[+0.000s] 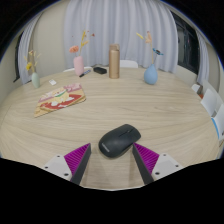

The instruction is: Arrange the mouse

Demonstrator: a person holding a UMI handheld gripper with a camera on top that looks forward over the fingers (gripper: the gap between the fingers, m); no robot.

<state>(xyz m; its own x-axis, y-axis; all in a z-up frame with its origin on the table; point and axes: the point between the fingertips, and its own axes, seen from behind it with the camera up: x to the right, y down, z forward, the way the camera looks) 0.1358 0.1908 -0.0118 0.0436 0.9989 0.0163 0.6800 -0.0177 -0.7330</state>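
Jaws are standing open around one black mouse [120,140]; three vases [150,74] are holding flowers across the bench [60,135].

A round, light wood-grain table [60,135] is seen, carrying every object. A black computer mouse [120,140] is set on its near part. A colourful printed sheet [60,99] is laid flat to the left. Along the far edge, a pink vase [78,66], a small dark flat item [99,70], a tall brown cylindrical container [114,62] and a pale blue vase [150,74] are lined up. A small green vase [35,78] is placed at the far left.
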